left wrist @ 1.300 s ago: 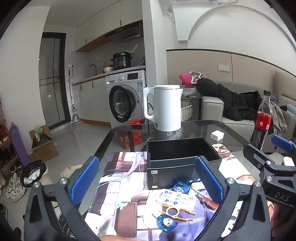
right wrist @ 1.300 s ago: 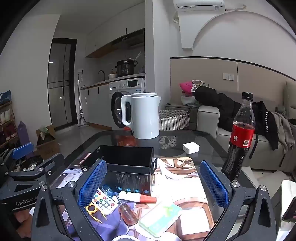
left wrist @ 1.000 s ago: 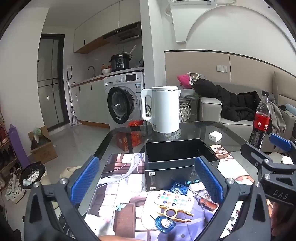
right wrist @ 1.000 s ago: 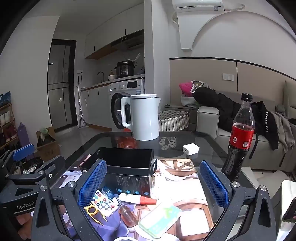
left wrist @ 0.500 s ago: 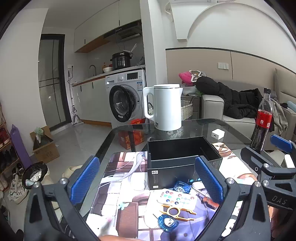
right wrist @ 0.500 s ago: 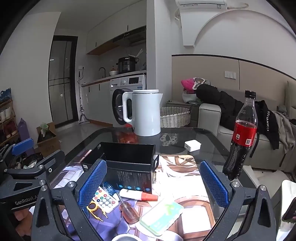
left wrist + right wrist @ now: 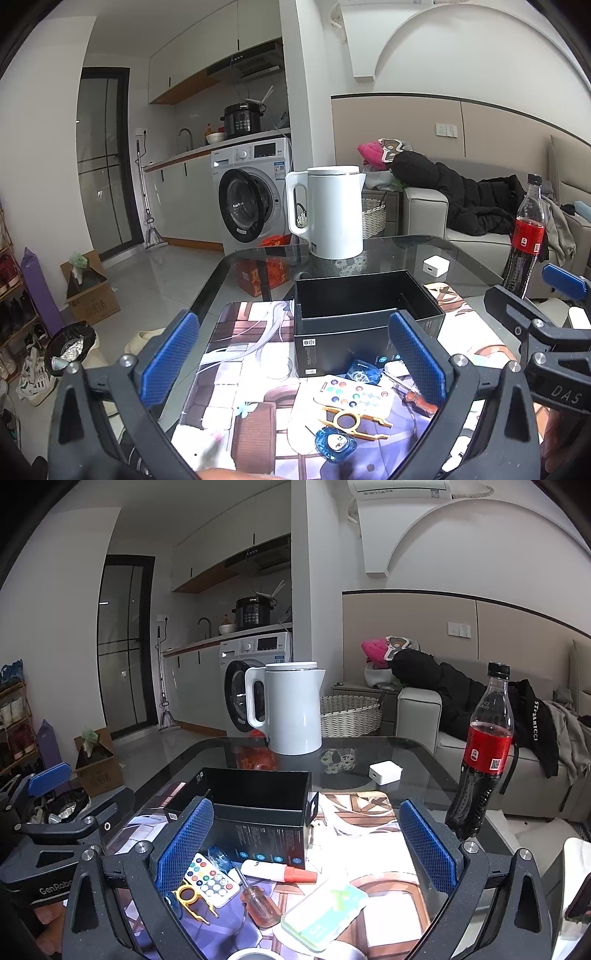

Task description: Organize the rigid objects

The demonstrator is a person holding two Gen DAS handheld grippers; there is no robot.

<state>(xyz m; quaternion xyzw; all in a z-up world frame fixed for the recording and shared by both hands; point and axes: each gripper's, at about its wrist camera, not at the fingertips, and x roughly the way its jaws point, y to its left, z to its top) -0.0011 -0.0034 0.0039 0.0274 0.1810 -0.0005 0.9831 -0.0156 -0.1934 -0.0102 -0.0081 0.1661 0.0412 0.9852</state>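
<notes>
Left gripper [image 7: 295,354]: jaws wide, holding nothing, hovering as before.
Right gripper [image 7: 308,840]: spread, empty.
Black box [image 7: 364,315]: unmoved on mat; remote [image 7: 208,879] and screwdriver [image 7: 258,904] just before it.

Black box [image 7: 258,812]; white kettle [image 7: 291,709]; remote [image 7: 208,880] white (rainbow-dotted buttons); yellow tool [image 7: 192,901]; red-labelled bottle [image 7: 484,753].

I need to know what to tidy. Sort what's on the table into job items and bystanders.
For the job: black box, remote, screwdriver, white tube with red cap, yellow tool, green and white case.

Just lying about: kettle, cola bottle, white charger.
</notes>
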